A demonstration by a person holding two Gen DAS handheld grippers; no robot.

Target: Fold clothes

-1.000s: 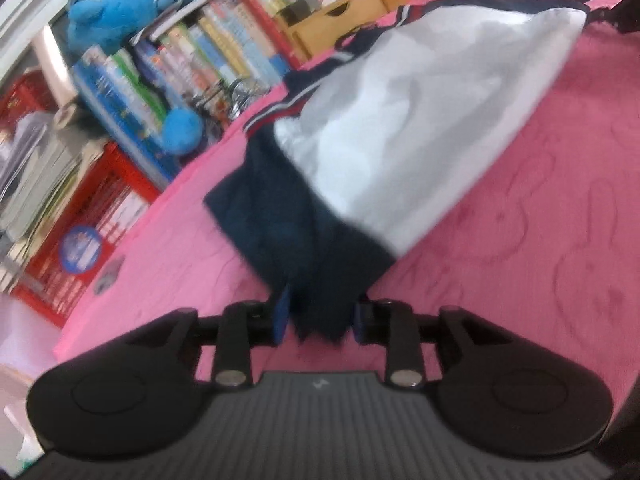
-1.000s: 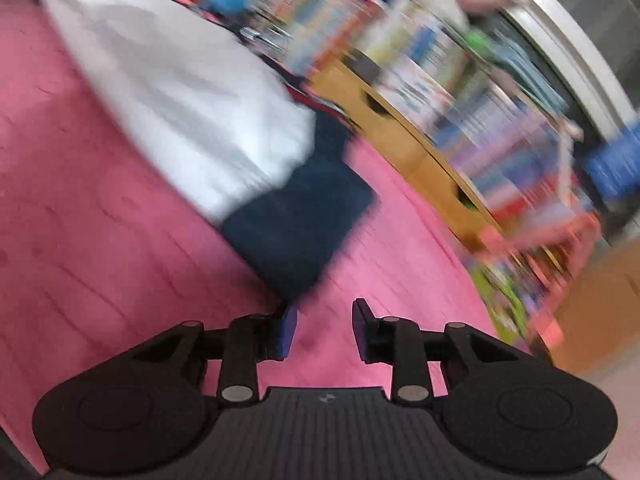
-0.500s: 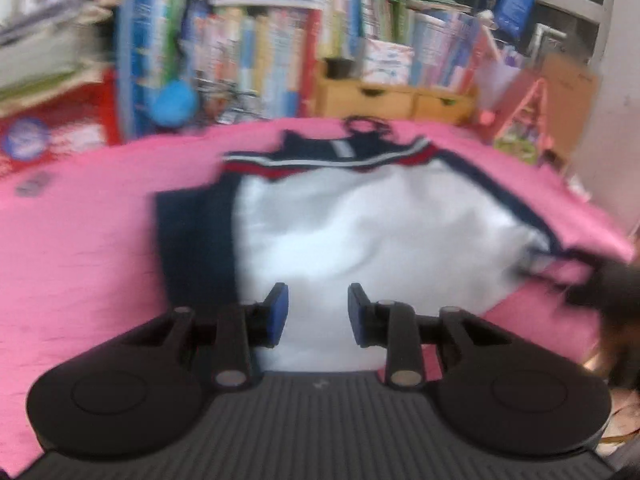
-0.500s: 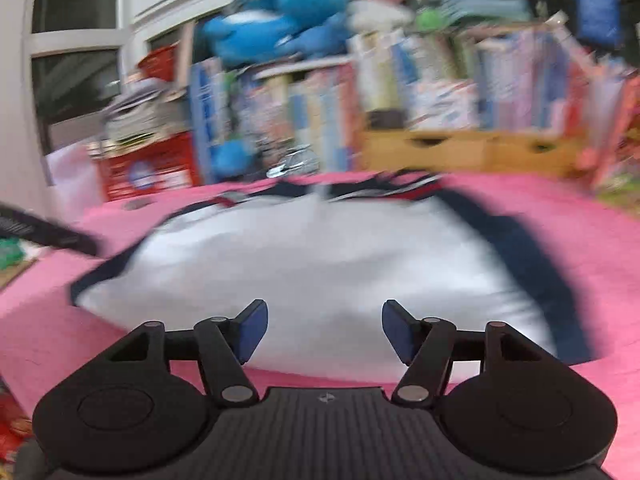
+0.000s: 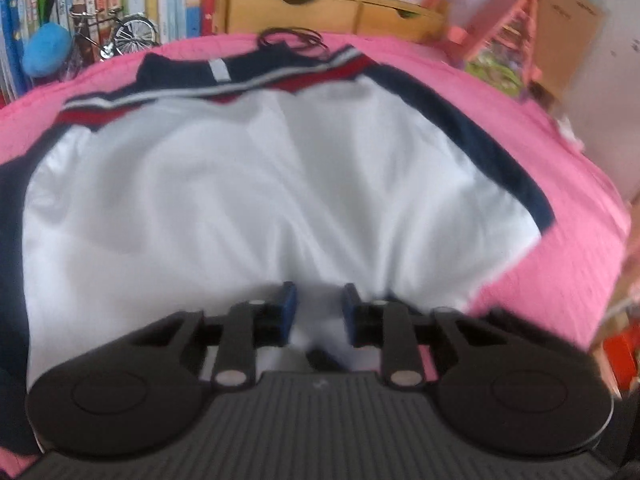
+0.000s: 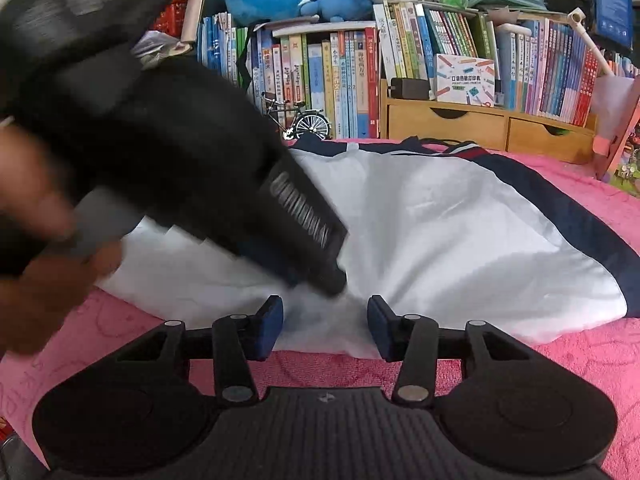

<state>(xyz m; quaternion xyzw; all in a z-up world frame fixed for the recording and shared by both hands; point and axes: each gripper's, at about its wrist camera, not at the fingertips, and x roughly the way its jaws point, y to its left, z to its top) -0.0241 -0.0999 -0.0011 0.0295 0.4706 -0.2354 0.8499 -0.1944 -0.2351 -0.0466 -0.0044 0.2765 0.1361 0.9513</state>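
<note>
Currently the garment (image 5: 248,184), a white top with navy side bands and a red, white and navy striped collar, lies spread across the middle of the pink worktop (image 5: 568,264), collar toward the far edge by the bookshelf (image 6: 344,76) and hem along the near edge. Its navy sleeves seem tucked in along both sides, so the white panel reads as one broad, creased slab; whether they are folded under or over cannot be told. The left claw (image 5: 316,314) sits low over the hem near its middle, blue pads parted with white cloth showing between them and nothing gripped. In the right wrist view this same tool crosses the picture as a dark blurred shape, with a hand (image 6: 36,208) behind it. The right claw (image 6: 325,326) stands spread at the near edge of the hem, pads apart over cloth and pink surface, holding nothing. By the look of it the step in hand is a lengthwise fold, with both claws lined up at the hem, though the layout would equally suit a top just smoothed flat between folds. A fold from here would call for each claw to close on the hem edge, well apart from the other, and lift both layers evenly so the slippery fabric does not slide or bunch.
</note>
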